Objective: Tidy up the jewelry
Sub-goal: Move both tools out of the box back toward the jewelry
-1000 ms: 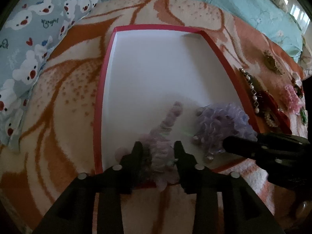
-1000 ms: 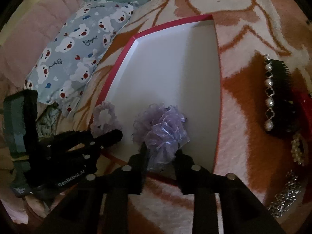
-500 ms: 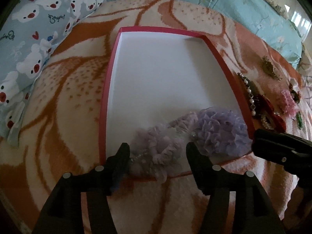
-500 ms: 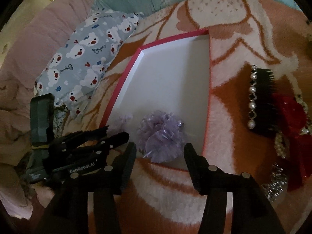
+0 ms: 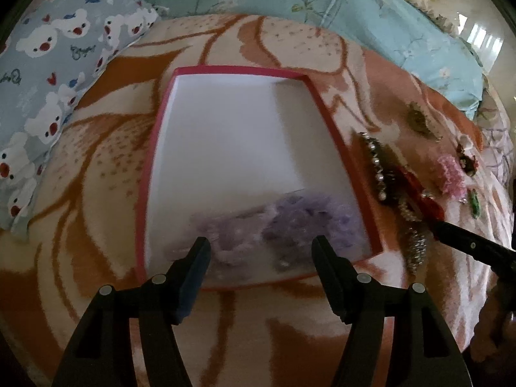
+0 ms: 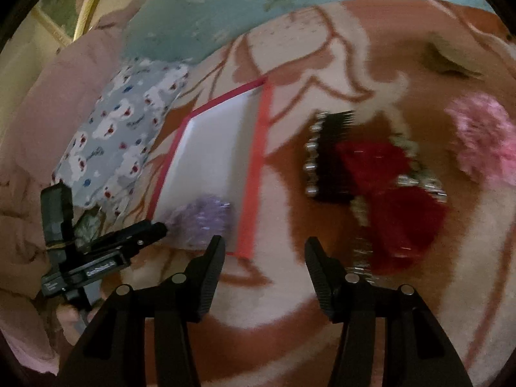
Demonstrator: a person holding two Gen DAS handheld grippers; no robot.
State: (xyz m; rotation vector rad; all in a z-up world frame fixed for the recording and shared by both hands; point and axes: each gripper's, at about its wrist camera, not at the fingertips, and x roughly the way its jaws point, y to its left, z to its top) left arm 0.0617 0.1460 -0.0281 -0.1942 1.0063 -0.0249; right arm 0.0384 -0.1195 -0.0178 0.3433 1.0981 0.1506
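A white tray with a red rim [image 5: 245,73] lies on the orange patterned blanket. Two scrunchies rest at its near end: a pale mauve one [image 5: 222,235] and a fuller lilac one [image 5: 309,222]. My left gripper [image 5: 260,242] hovers above them, its jaws opening, the pads touching nothing. My right gripper [image 6: 265,245] is open and empty over the blanket, just right of the tray's near corner [image 6: 245,251]. Ahead of it lie a black comb with pearls [image 6: 332,154], a red bow [image 6: 387,193] and a pink scrunchie [image 6: 483,142]. The right wrist view is blurred.
A bear-print pillow [image 5: 48,80] lies left of the tray and a teal floral quilt [image 5: 322,0] behind it. A gold brooch [image 5: 419,119], a silver chain [image 6: 361,251] and small green piece [image 5: 474,203] sit on the blanket at right. A pink quilt [image 6: 32,129] bunches up at far left.
Both grippers opened and let go of their scrunchies, which now lie in the tray. The left gripper rose and pulled back. The right gripper swung right toward the jewelry pile.
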